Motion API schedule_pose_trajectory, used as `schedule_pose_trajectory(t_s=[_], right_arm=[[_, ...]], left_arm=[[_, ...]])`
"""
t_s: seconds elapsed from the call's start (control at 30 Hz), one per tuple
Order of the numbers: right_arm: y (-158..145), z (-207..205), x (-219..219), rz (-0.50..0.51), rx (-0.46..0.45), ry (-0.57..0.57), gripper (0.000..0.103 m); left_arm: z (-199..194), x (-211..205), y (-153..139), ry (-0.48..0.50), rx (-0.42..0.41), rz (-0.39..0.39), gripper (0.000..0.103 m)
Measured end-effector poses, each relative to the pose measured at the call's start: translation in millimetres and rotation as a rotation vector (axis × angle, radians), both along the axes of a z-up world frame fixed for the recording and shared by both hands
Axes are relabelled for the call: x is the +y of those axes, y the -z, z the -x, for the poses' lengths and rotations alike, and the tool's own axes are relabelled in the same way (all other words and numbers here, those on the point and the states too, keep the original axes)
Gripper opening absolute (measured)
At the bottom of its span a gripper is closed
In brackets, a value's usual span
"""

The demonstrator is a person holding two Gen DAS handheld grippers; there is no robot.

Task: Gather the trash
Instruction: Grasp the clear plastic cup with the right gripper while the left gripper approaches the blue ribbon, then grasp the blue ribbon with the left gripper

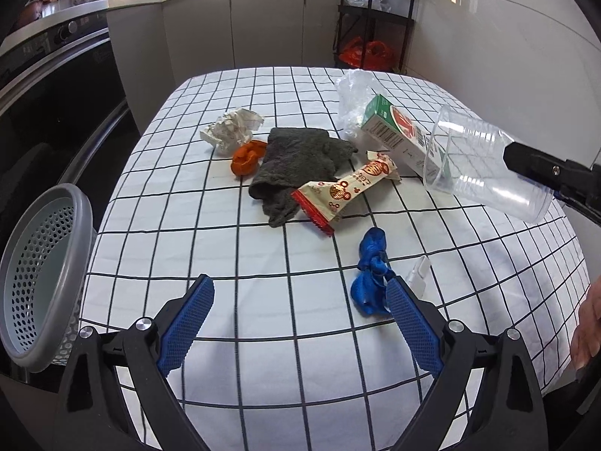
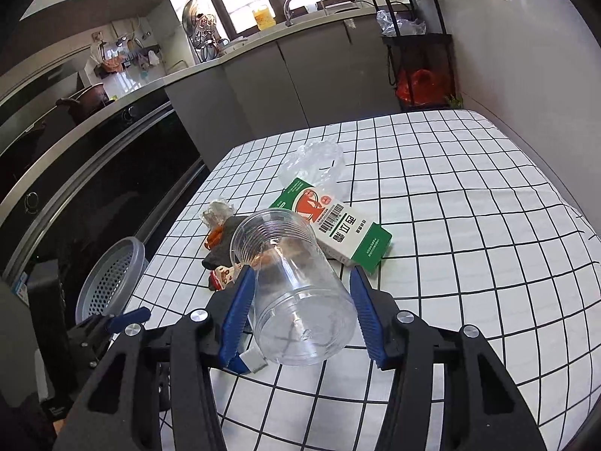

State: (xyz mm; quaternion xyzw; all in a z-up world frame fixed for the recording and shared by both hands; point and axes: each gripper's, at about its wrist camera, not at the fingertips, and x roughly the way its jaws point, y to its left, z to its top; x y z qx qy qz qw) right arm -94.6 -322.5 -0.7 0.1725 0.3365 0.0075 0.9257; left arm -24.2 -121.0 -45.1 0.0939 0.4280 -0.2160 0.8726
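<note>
Left wrist view. The left gripper (image 1: 300,302) hangs above the near part of a table covered by a white cloth with black grid lines (image 1: 233,248); its blue-padded fingers (image 1: 186,323) are spread wide with nothing between them. On the cloth lie, from far to near: a crumpled clear plastic bag (image 1: 351,94), a green-and-white carton (image 1: 398,133) on its side, a ball of crumpled paper (image 1: 231,129), an orange scrap (image 1: 246,158) touching a dark grey rag (image 1: 296,165), a snack wrapper (image 1: 345,189) overlapping the rag's near edge, a crumpled blue scrap (image 1: 370,270) just beside the right finger, and a small white piece (image 1: 419,272) next to it. A grey perforated basket (image 1: 41,274) stands off the table's left edge. At right, a clear plastic cup (image 1: 484,161) is held on its side above the cloth by the right gripper (image 1: 541,167), mouth toward the carton.

Right wrist view. The right gripper (image 2: 300,298) is clamped on the clear plastic cup (image 2: 295,293), one blue pad against each side, base toward the camera and mouth pointing away. Beyond the cup lie the carton (image 2: 338,225) and plastic bag (image 2: 315,165); the rag (image 2: 219,251), wrapper (image 2: 225,274) and orange scrap (image 2: 215,236) show at its left. The basket (image 2: 109,280) stands beside the table at lower left, with the left gripper (image 2: 112,325) in front of it.
</note>
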Motion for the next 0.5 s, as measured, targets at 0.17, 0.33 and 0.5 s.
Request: schedule_pose_trajectory(t_s=[0.17,0.33,0.5], right_arm=[[-1,0,-6,-0.003,-0.007,0.017,0.051],[0,-1,-11,-0.006,-0.001,0.023,0.051],[2,-2,-8,0.005,0.005,0.013,0.051]], left_arm=[[-6,-21,12,0.007,0.027,-0.005,0.091],[-8,-35,20,0.003,0.023,-0.010,0.082],[-12,-37,25,0.001,0.046,-0.012,0.058]])
